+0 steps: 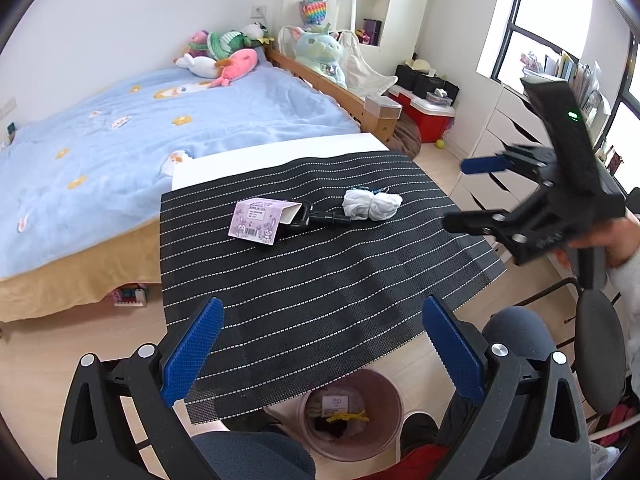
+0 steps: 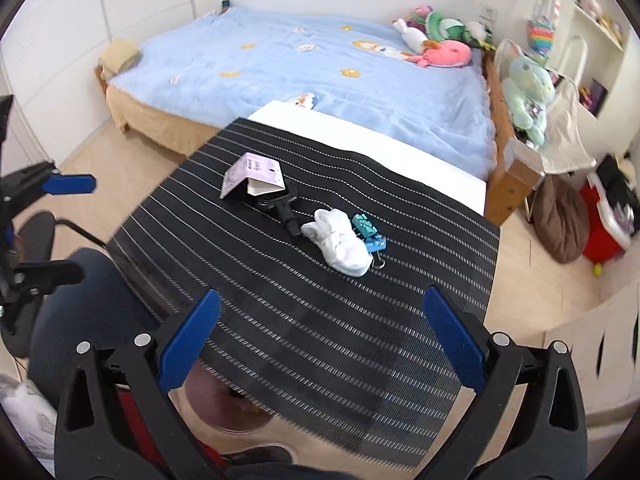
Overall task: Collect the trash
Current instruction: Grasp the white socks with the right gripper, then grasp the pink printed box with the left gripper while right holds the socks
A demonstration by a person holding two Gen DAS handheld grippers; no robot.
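Note:
On the black striped mat (image 1: 320, 272) lie a folded lilac paper card (image 1: 258, 220), a black plastic handle-shaped piece (image 1: 320, 218), a white crumpled wad (image 1: 372, 205) and teal binder clips (image 2: 368, 234). The same things show in the right wrist view: card (image 2: 250, 178), black piece (image 2: 282, 206), wad (image 2: 340, 246). My left gripper (image 1: 324, 346) is open and empty above the mat's near edge. My right gripper (image 2: 320, 336) is open and empty, held off the mat's right side (image 1: 476, 196). A pink trash bin (image 1: 350, 416) with litter stands on the floor below the table edge.
A bed with a blue blanket (image 1: 140, 132) and plush toys borders the table's far side. A dark office chair (image 1: 600, 344) is at the right. White drawers (image 1: 504, 136), a red box (image 1: 428, 120) and a brown bag (image 2: 560, 220) stand by the wall.

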